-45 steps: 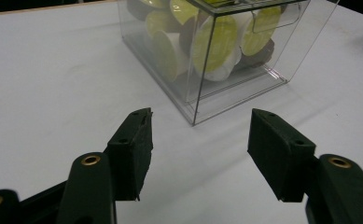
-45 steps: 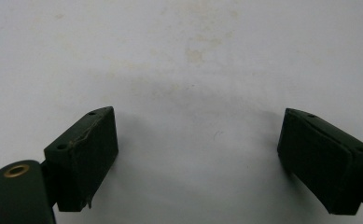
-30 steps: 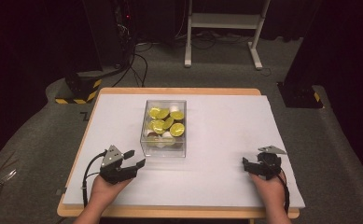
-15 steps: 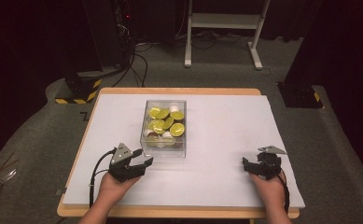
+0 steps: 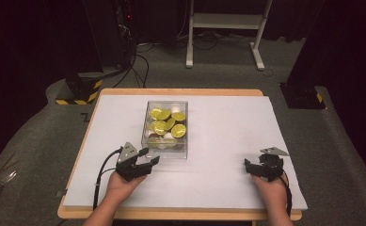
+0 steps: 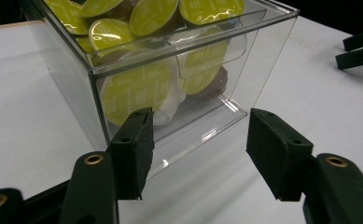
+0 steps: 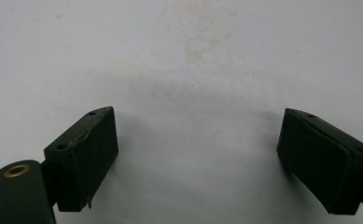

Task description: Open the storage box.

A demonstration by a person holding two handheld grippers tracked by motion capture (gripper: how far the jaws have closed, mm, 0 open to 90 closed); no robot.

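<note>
A clear plastic box (image 5: 166,128) of several yellow-lidded coffee capsules (image 5: 178,130) stands at the middle of the white table. My left gripper (image 5: 149,156) is open just short of the box's near left corner. In the left gripper view that corner (image 6: 188,84) fills the space ahead of the open left gripper (image 6: 198,149), with capsules (image 6: 135,93) pressed against the wall. My right gripper (image 5: 249,165) rests open on the table at the near right, far from the box. The right gripper view shows the open right gripper (image 7: 198,154) over bare white table with nothing between the jaws.
The white table surface (image 5: 227,122) has wooden edges. Beyond it are a black-and-yellow floor block (image 5: 77,92), cables and a white stand (image 5: 225,28) on grey carpet. The far right gripper's jaws (image 6: 359,49) show at the left gripper view's right edge.
My left gripper has moved right and forward toward the box's near left corner. The right gripper has stayed in place.
</note>
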